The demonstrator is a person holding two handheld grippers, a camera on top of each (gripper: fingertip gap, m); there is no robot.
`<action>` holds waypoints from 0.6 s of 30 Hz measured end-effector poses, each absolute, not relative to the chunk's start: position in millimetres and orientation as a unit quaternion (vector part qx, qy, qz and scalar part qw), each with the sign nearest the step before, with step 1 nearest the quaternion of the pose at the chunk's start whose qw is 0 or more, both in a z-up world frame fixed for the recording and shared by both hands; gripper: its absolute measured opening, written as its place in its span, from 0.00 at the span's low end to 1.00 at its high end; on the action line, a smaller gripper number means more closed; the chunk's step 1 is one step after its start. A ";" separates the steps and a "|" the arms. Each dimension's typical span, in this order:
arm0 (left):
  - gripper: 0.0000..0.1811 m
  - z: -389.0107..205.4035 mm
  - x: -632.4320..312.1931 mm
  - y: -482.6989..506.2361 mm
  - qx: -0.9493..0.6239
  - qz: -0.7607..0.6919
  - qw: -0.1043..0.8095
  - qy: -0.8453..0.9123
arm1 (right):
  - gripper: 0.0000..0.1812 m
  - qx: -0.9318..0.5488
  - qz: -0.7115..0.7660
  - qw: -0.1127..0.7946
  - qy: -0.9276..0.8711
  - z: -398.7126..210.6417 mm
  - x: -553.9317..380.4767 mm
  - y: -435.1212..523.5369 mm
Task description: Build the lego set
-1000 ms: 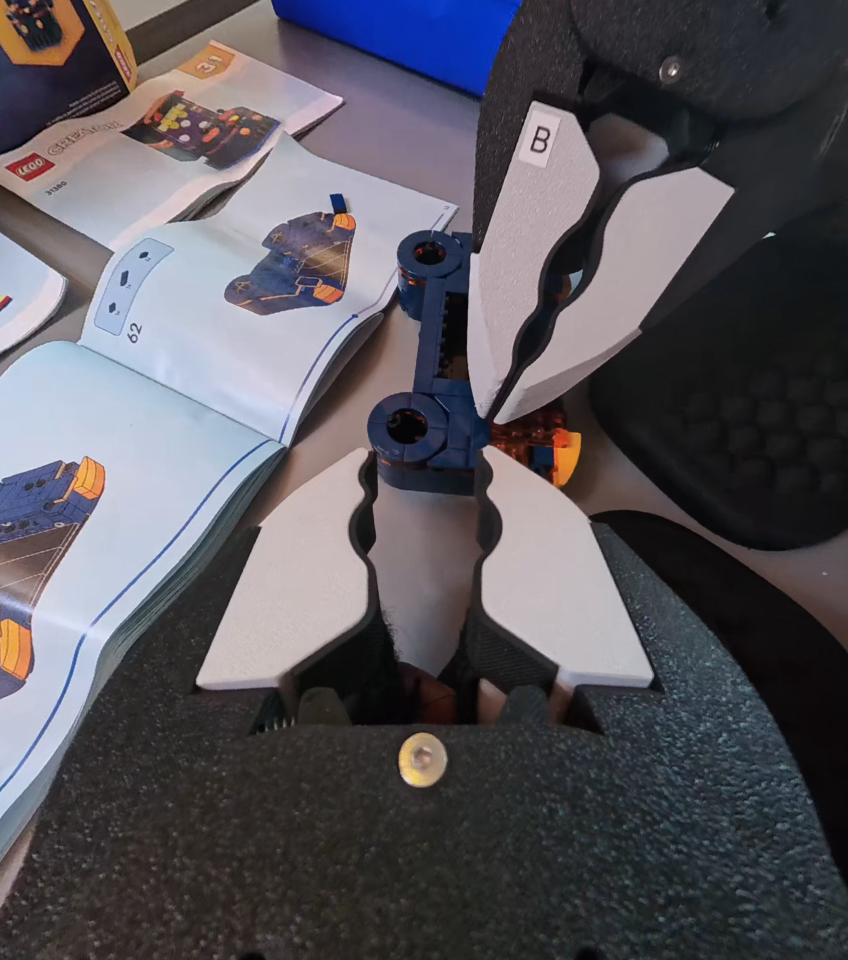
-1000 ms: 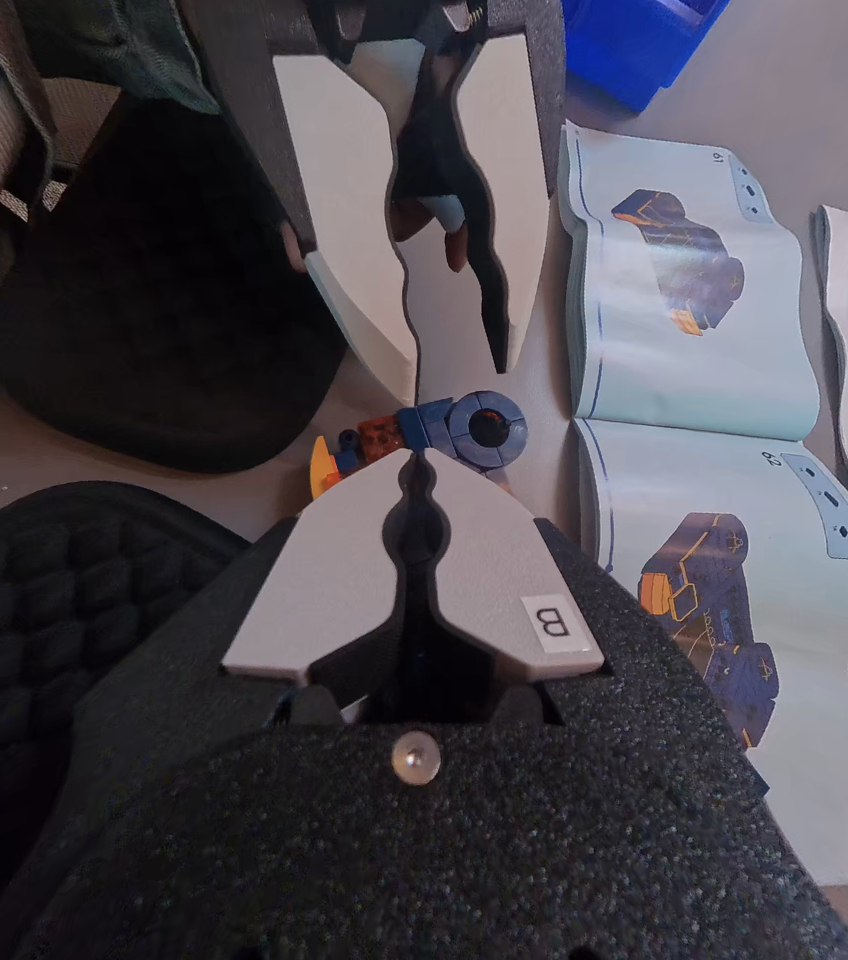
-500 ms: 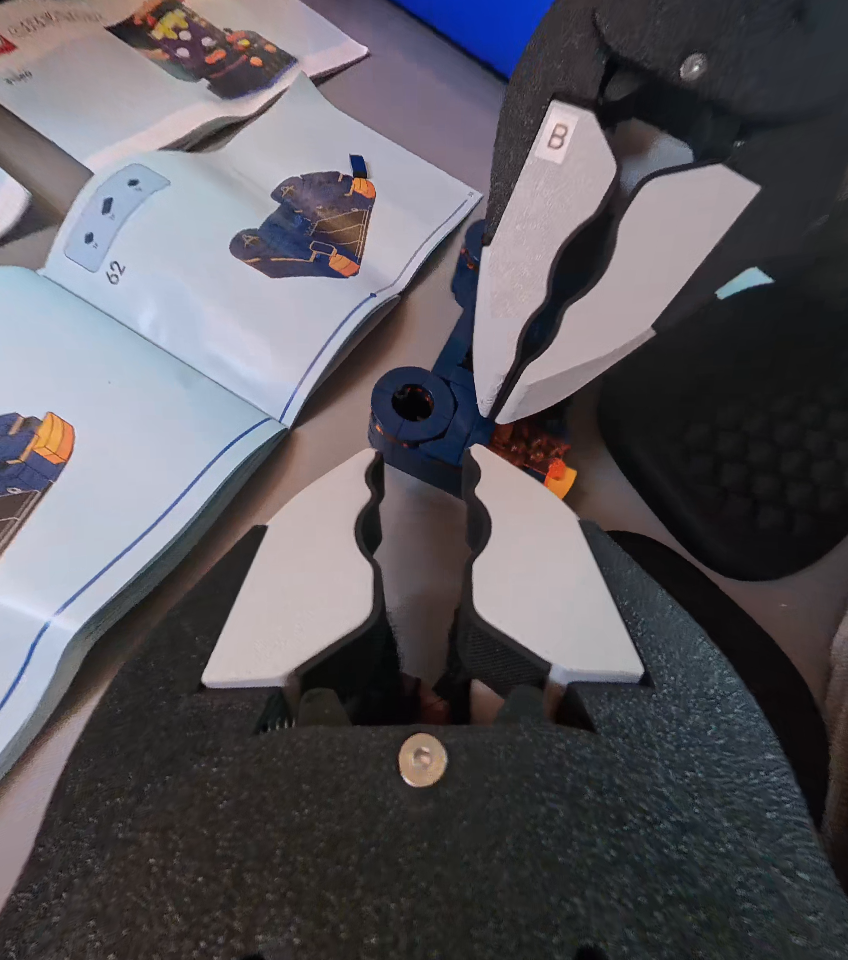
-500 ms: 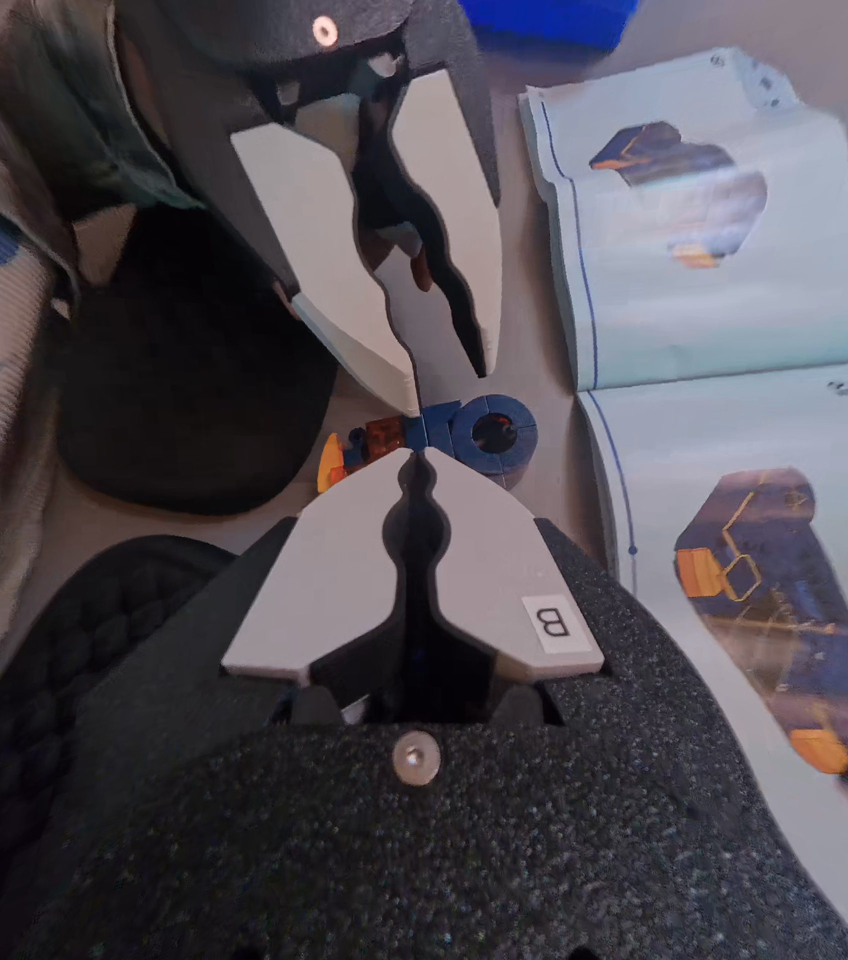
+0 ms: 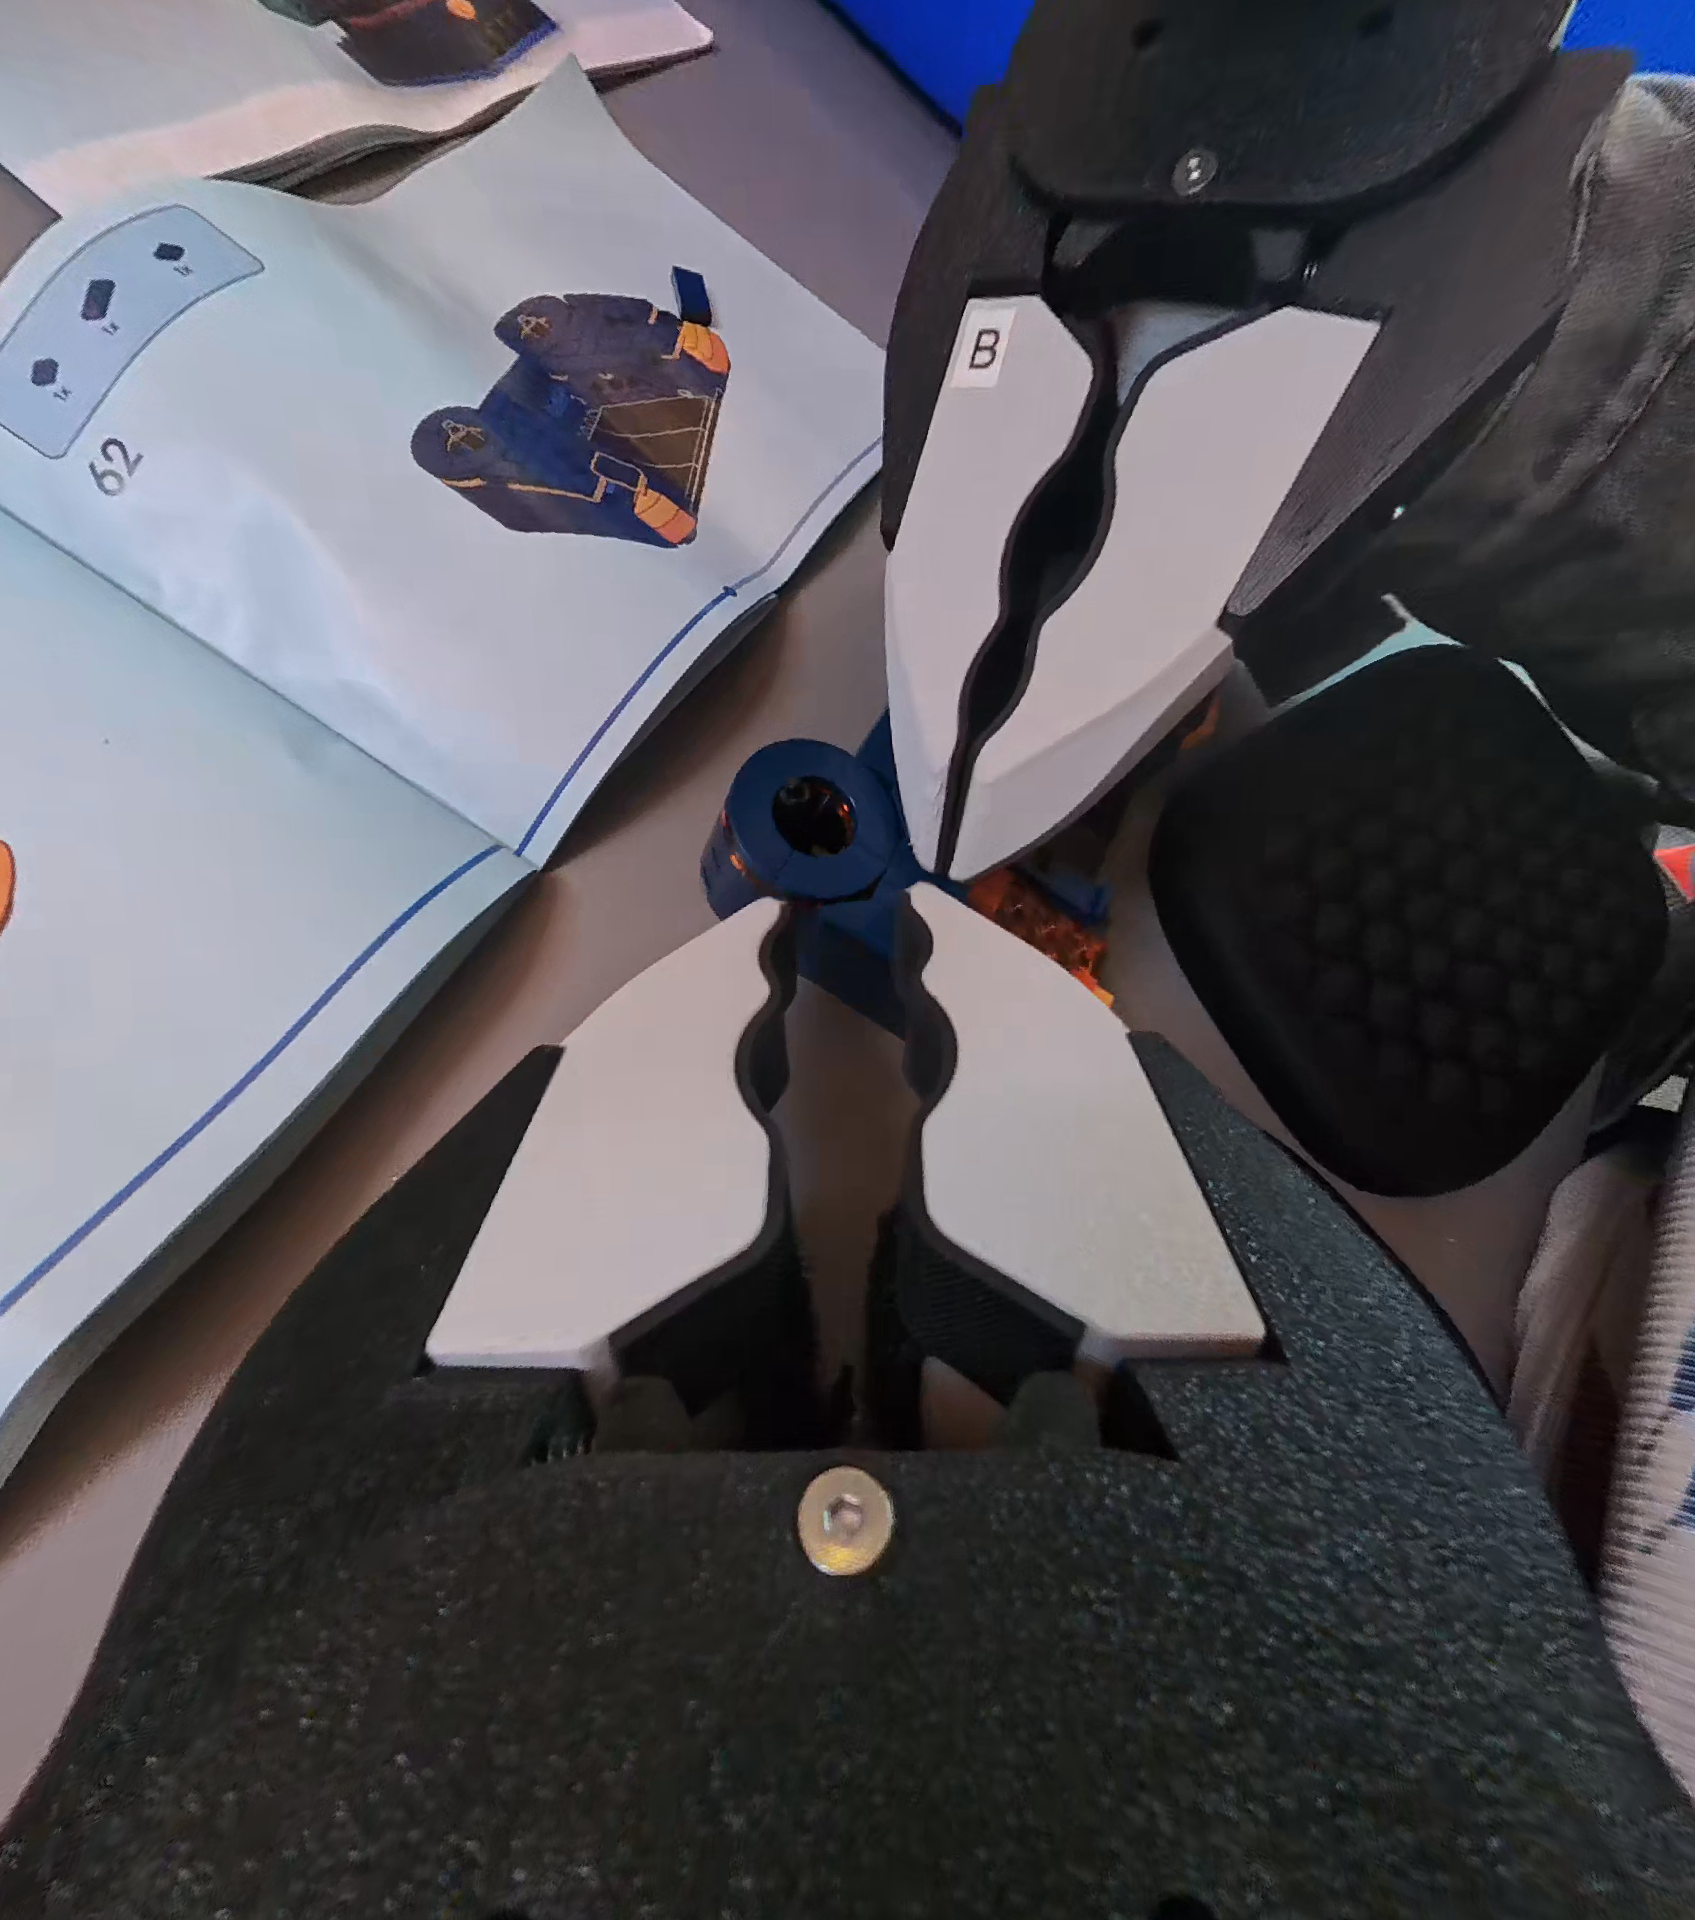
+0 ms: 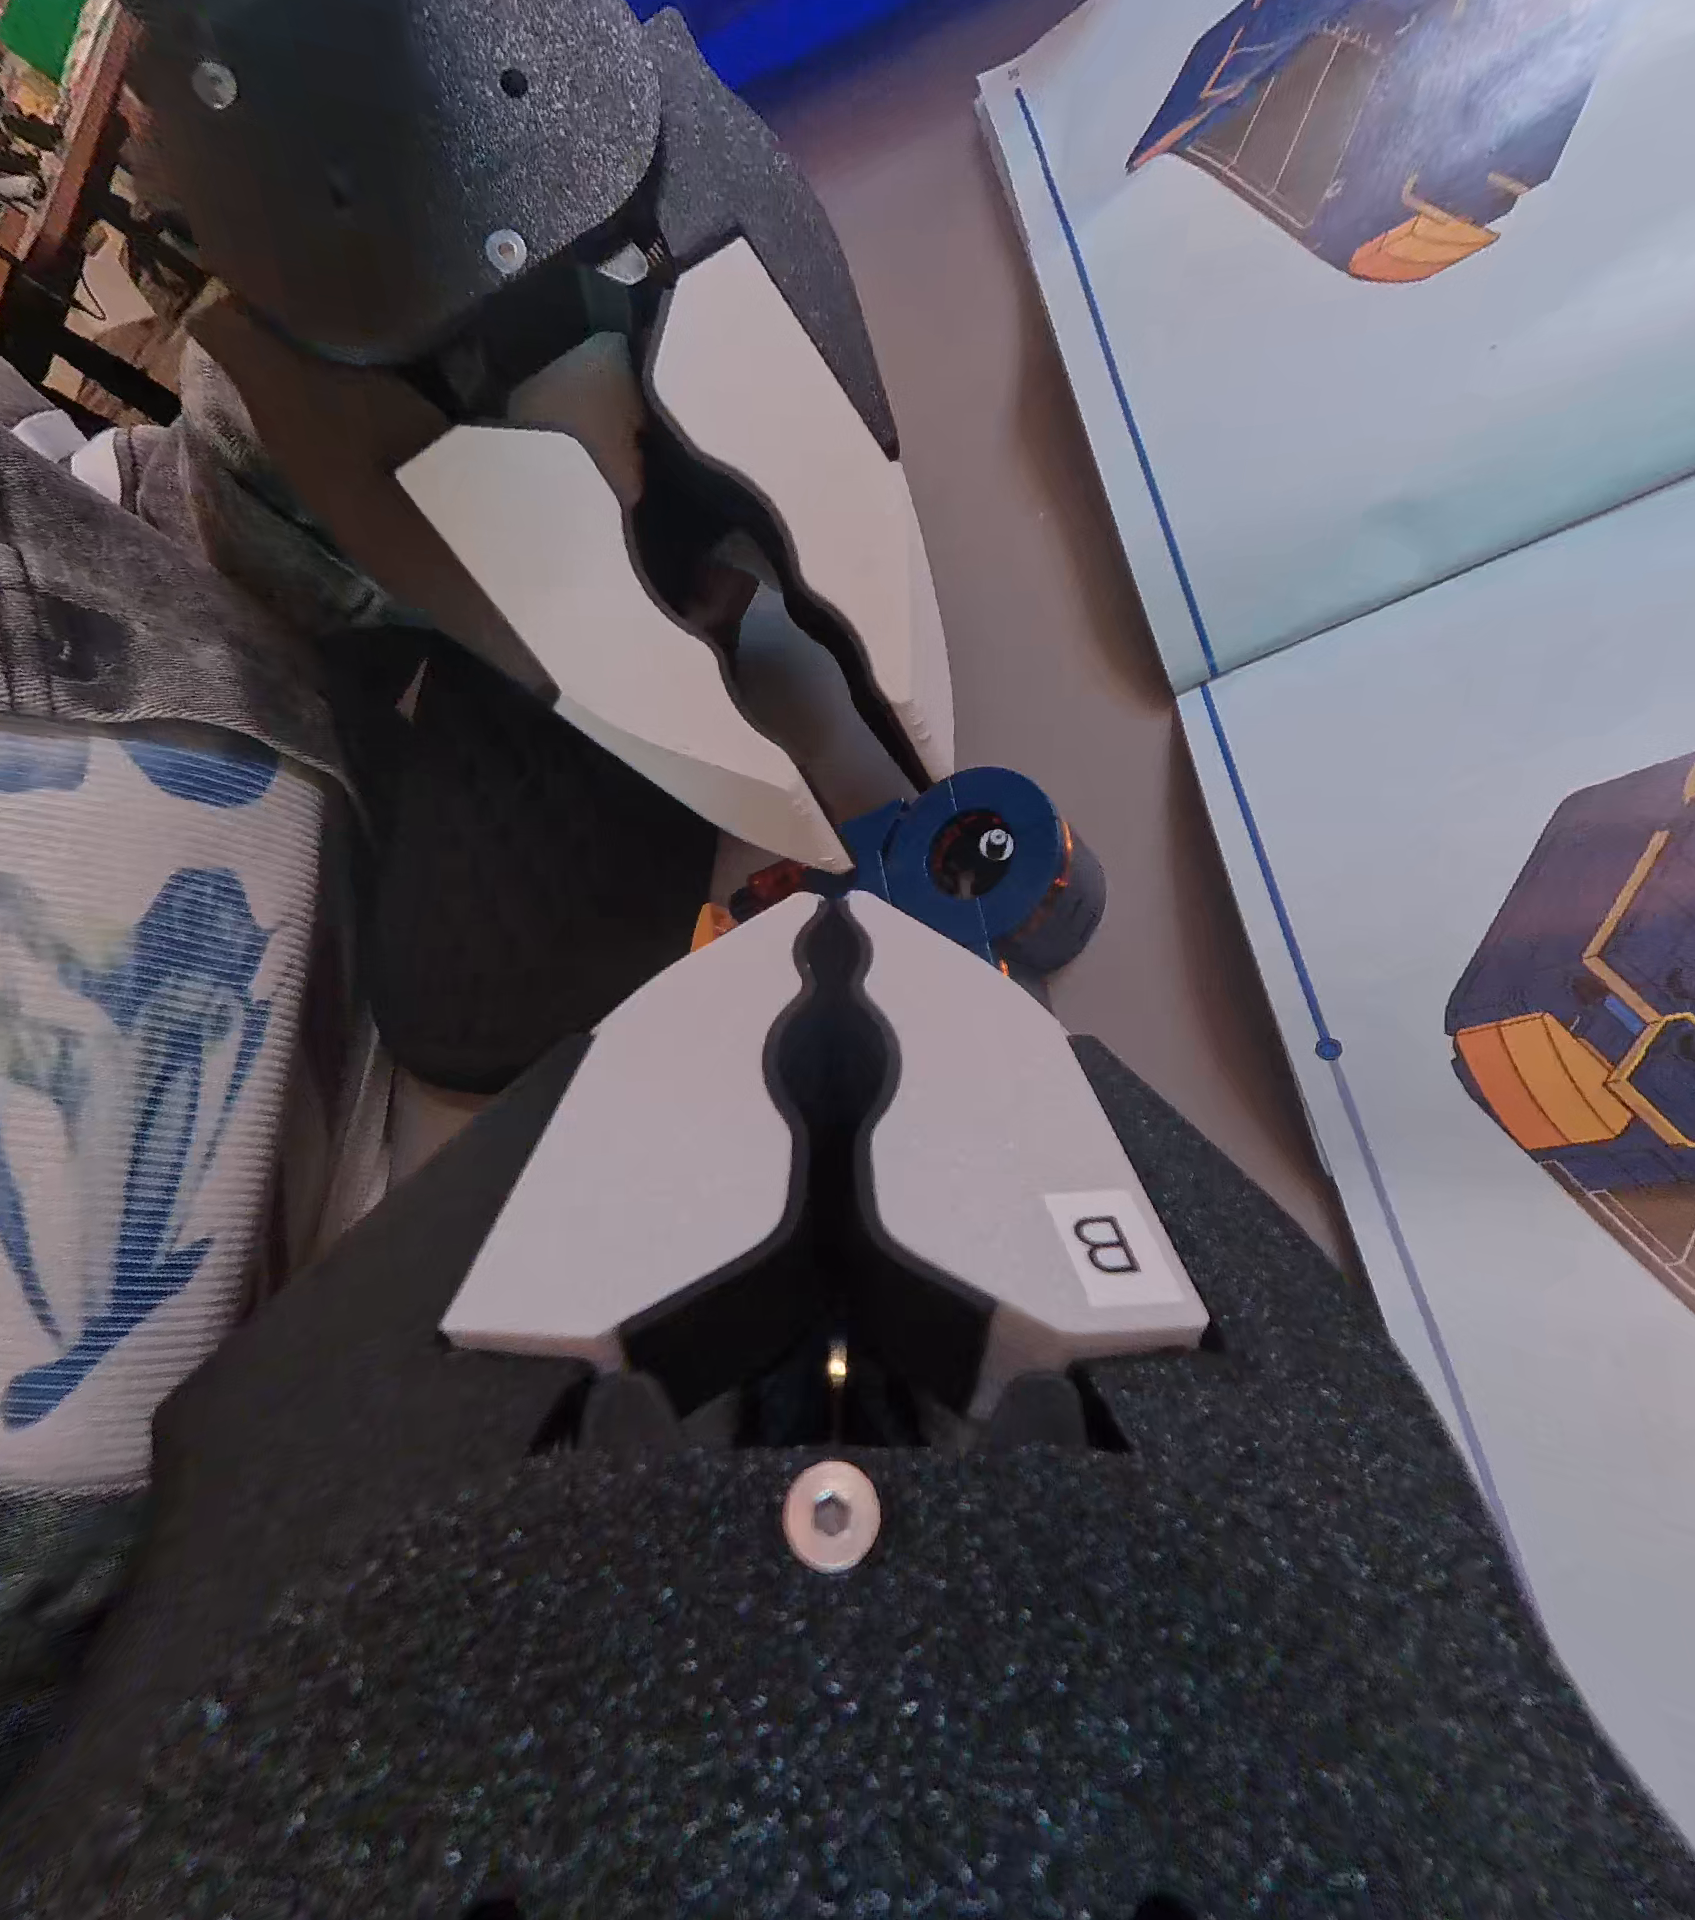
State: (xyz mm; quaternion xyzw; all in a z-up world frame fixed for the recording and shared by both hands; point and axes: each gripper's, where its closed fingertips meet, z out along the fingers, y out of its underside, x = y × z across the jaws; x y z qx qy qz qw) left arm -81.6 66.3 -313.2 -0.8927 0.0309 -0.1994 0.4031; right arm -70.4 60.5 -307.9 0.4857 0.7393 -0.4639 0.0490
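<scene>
Two grippers, left gripper (image 5: 848,914), right gripper (image 6: 835,902), one lego model (image 5: 807,826)

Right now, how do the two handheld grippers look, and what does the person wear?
Each gripper has a rough black plastic body with a silver screw and two pale grey fingers with wavy black inner pads. The left gripper is unmarked; the right gripper carries a white sticker with a letter. A grey fabric sleeve shows behind it.

**Grey bench, cluttered room beyond**

Matte grey-brown bench (image 5: 801,208) under soft, even light. Blue bin (image 5: 926,42) at the far edge. In the right wrist view's upper left corner, wooden shelving (image 6: 12,208) with blurred clutter, and a green patch (image 6: 43,31) above.
</scene>
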 end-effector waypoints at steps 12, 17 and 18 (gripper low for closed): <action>0.10 -280.2 -89.9 59.1 -0.827 -0.277 0.490 0.007 | 0.11 0.403 -0.448 -0.115 0.790 -292.1 -69.6 71.7; 0.02 -303.1 -78.8 59.6 -0.872 -0.227 0.431 0.050 | 0.13 0.423 -0.402 -0.134 0.801 -301.9 -76.4 79.1; 0.02 -306.5 -78.7 60.0 -0.879 -0.217 0.422 0.053 | 0.13 0.427 -0.390 -0.131 0.805 -305.2 -76.3 79.5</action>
